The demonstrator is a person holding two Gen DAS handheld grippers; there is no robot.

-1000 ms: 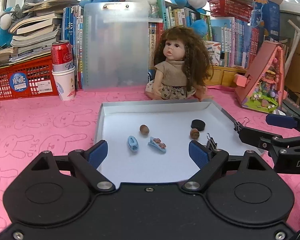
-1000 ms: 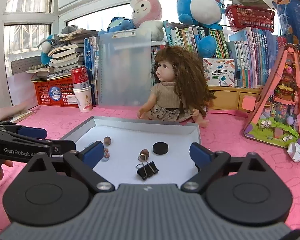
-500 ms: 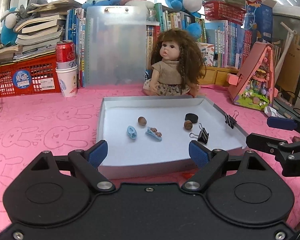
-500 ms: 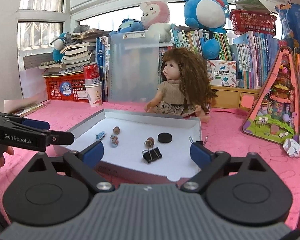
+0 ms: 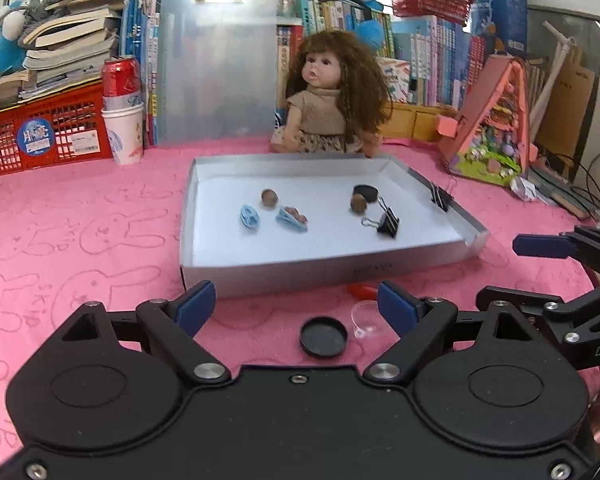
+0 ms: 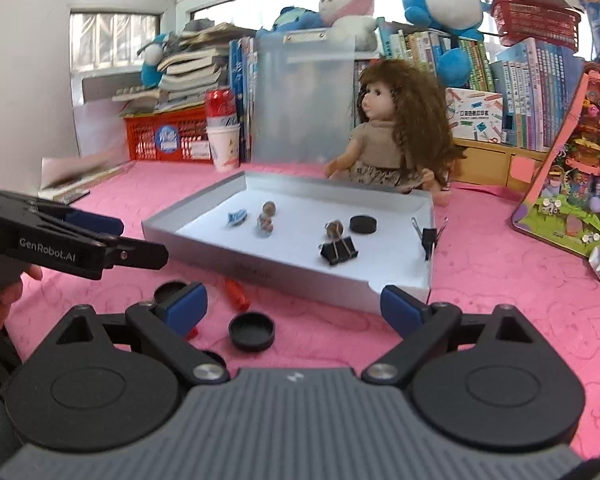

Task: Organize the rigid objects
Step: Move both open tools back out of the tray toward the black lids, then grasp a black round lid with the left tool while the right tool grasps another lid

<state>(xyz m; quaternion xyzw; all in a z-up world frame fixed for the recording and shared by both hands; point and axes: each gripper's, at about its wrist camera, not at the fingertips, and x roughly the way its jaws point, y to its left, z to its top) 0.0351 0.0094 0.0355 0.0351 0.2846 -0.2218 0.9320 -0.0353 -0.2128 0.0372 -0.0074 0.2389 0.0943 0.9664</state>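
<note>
A silver tray (image 5: 320,266) (image 6: 284,270) on the pink cloth holds two nuts, two blue clips, a black puck (image 5: 365,191) and a binder clip (image 5: 388,222); another binder clip (image 5: 439,199) grips its right rim. In front of the tray lie a black cap (image 5: 323,336) (image 6: 252,331), a clear ring (image 5: 366,318), a red piece (image 6: 236,294) and a second black cap (image 6: 170,291). My left gripper (image 5: 296,308) is open and empty just above the black cap. My right gripper (image 6: 296,306) is open and empty, near the tray's front corner.
A doll (image 5: 332,96) sits behind the tray. A cup with a red can (image 5: 122,128), a red crate (image 5: 40,136), a clipboard (image 5: 216,68) and books line the back. A pink toy house (image 5: 492,120) stands at the right.
Both grippers have pulled back from over the tray toward the table's near edge. The loose caps, clear ring and red piece in front of the tray have come into view.
</note>
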